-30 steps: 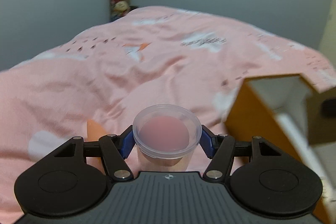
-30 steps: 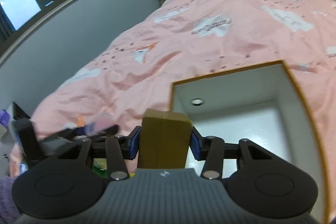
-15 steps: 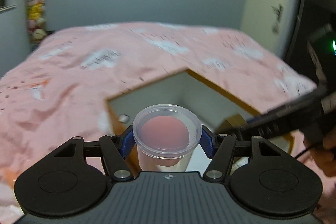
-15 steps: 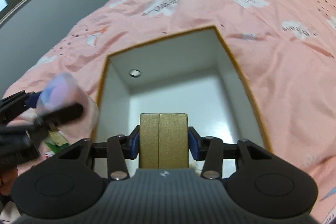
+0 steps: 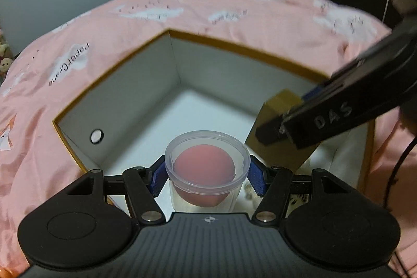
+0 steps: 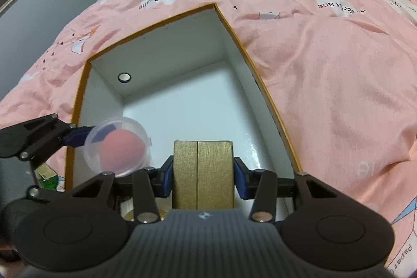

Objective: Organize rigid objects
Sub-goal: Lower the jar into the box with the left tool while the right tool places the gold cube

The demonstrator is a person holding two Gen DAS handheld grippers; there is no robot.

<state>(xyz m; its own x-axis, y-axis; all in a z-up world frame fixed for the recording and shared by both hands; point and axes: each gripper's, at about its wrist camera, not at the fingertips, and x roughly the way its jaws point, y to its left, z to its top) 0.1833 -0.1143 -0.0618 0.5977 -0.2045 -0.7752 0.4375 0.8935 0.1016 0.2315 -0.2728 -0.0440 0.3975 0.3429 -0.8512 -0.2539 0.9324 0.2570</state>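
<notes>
Holding the clear lidded plastic cup with a pink ball inside [image 5: 207, 173], my left gripper [image 5: 207, 175] hangs over the near end of the white open box with orange rim [image 5: 179, 64]. My right gripper [image 6: 202, 180] clamps the gold rectangular block [image 6: 202, 173] beside it, also over the box. I'd lower each upright, apart, releasing only on the floor.

Black ribbed left claw [image 5: 207, 173], blue pads [image 5: 158, 175], silver screws

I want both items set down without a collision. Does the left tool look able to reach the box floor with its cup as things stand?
Probably yes. The left tool holds the clear cup above the open box; the floor ahead is bare, and the gold block in the right tool sits off to one side.
</notes>
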